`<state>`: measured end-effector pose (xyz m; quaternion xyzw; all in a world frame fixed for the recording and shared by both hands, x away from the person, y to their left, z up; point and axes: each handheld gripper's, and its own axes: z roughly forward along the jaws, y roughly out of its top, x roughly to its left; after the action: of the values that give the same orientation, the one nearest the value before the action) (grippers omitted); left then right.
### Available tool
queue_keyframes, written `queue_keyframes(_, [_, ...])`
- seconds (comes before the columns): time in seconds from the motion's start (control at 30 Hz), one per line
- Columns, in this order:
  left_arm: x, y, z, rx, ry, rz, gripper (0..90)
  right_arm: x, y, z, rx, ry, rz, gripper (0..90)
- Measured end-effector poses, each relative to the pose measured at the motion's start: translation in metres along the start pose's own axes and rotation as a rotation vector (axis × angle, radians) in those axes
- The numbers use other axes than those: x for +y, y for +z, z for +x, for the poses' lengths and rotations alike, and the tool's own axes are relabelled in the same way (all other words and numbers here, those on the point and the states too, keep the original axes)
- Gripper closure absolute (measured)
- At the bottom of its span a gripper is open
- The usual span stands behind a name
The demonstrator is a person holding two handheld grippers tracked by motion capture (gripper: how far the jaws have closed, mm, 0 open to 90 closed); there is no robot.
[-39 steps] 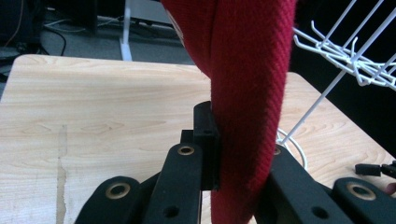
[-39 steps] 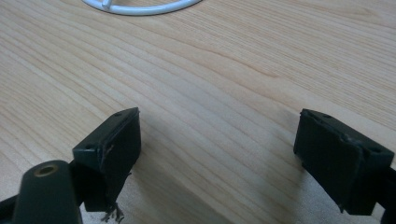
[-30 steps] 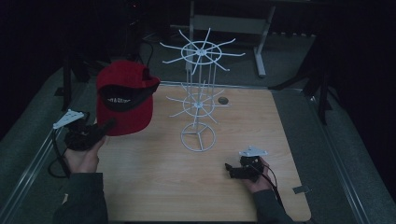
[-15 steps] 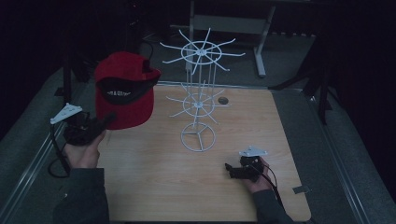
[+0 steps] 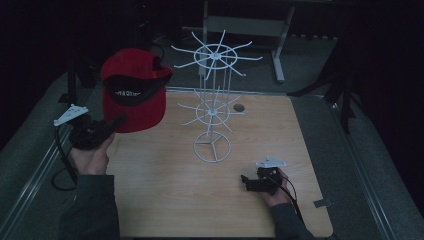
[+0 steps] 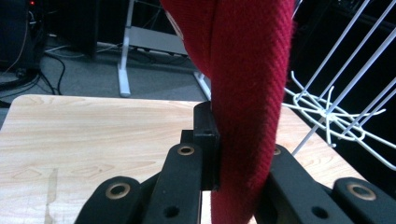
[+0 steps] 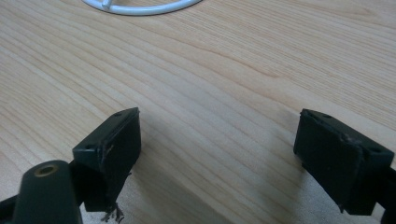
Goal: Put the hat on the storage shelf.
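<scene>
One red cap (image 5: 134, 90), one white rack (image 5: 213, 107), two tools.

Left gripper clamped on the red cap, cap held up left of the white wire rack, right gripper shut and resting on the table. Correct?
One thing is off: the right gripper is open, not shut. The right gripper view shows its two jaws standing wide apart over bare table with nothing between them. The rest holds: the left gripper is clamped on the red cap, held up left of the white wire rack in the high view.
</scene>
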<state>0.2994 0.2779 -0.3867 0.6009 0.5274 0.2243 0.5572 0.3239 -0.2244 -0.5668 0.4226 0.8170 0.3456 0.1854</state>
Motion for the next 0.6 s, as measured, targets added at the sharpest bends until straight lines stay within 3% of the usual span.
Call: queue_keyframes(0.6, [0.016, 0.003, -0.009, -0.018, -0.003, -0.038, 85.7, 0.000, 0.000, 0.000, 0.000, -0.001, -0.001, 14.7])
